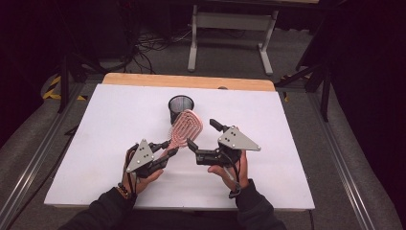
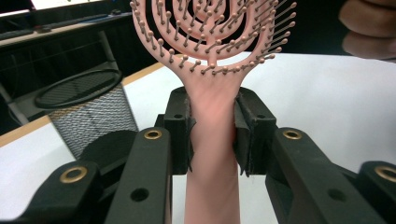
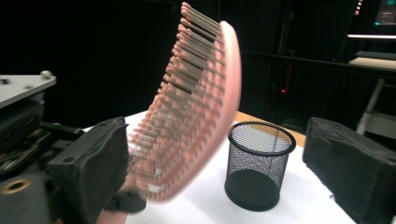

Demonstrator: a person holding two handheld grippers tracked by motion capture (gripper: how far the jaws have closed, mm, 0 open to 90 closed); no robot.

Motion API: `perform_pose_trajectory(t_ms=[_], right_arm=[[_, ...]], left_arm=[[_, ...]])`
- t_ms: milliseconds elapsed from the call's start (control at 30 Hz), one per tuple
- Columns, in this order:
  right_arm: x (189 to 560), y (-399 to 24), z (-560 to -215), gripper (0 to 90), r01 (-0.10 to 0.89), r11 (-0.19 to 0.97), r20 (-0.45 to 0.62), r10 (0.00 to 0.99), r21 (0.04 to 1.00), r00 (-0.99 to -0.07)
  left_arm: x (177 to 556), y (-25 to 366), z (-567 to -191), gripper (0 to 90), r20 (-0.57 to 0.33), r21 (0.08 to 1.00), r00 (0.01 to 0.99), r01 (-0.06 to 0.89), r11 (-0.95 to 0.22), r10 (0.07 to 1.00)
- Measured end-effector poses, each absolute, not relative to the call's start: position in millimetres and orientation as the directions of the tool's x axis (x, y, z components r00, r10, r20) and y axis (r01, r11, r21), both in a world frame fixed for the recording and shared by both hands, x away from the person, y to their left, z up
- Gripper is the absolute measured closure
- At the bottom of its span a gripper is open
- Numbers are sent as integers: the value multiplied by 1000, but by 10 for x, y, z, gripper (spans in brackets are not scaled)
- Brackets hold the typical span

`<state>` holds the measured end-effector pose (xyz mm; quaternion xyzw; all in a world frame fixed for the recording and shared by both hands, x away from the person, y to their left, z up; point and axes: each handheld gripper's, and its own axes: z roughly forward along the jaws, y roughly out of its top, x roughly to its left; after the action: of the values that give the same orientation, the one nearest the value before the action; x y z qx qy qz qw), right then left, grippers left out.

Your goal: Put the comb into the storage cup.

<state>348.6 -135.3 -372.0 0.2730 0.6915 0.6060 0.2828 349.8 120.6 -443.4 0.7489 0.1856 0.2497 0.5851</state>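
My left tongs [image 2: 212, 126] are clamped on the neck of the pink hairbrush [image 1: 186, 128], just below its head, and hold it tilted up off the white worktop [image 1: 95, 143] just in front of the black mesh cup [image 1: 181, 106]; my right tongs [image 1: 205, 135] stand spread wide beside the brush head, pinching nothing. The risk I judge greatest is the smooth, rounded plastic handle twisting or sliding between the pads, since the grip sits on a narrow waist and the head is the heavier end. The open looped ribs and ball-tipped bristles could also snag the cup's wire rim, and that light, hollow cup would tip or skid on the slick worktop if nudged.
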Motion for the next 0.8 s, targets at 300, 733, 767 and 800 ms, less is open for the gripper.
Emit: perform_pose_trajectory(t_ms=[300,733,767,800], right_arm=[[3533,-1341,-3781,254,106,38,53,674,994,-737],[3513,-1351,-3812,613,160,-35,147,616,987,-774],[3505,-1347,-3810,617,161,-36,149,613,986,-776],[3496,-1338,-3808,620,160,-29,144,612,987,-778]], left_arm=[[3431,1104,-4468,698,185,963,813,-39,-266,552],[3427,1027,-4526,699,207,950,816,-35,-311,540],[3433,1022,-4529,699,209,947,817,-33,-318,538],[3435,1020,-4536,698,208,947,817,-32,-319,538]])
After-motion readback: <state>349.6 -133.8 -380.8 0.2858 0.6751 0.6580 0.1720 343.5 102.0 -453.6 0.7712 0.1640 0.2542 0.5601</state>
